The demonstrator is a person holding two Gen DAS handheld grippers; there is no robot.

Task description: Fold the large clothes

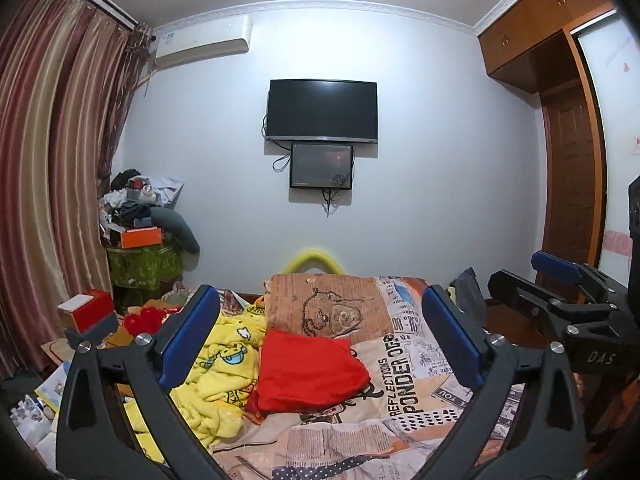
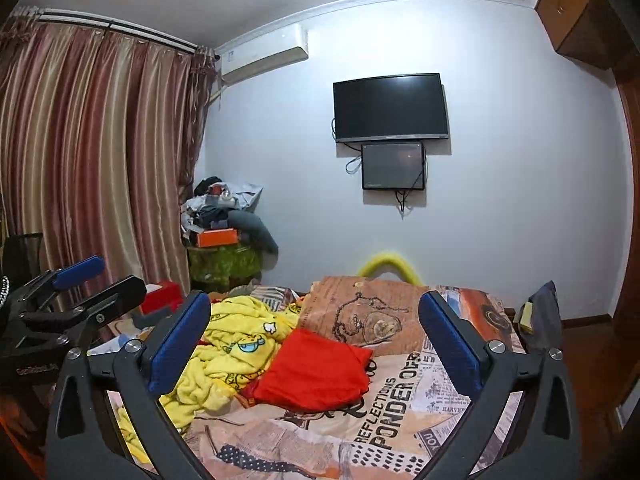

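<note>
both grippers are held above the near edge of the bed point(image 1: 420, 432), looking along it toward the far wall. the left gripper point(image 1: 320, 340) has its blue-padded fingers spread wide apart with nothing between them, and the right gripper point(image 2: 316, 344) stands the same way, spread and empty. they sit side by side, each showing at the margin of the other's view.

ahead of both, out on the newspaper-print bedcover, lies the red garment point(image 2: 316, 372). it reads as a compact, roughly four-sided pad with fairly straight edges, lying slightly askew, its long axis running from the near left toward the far right of the bed. it looks folded already, though whether it is the piece the task is about, one moment cannot say. in each wrist view it falls close to the middle between the fingers, so neither hand is clearly nearer; it lies a little to the left gripper's right and the right gripper's left.

touching its left edge, toward the bed's left side, is the yellow cartoon-print garment point(image 1: 216, 372), heaped and rumpled, with no clear axis. it sits straight beyond the left finger of each gripper, and the left hand looks better placed for it. this is the large piece that lies unfolded.

beyond both, at the far edge of the bed, a brown printed pillow point(image 1: 328, 308) stands propped.
</note>
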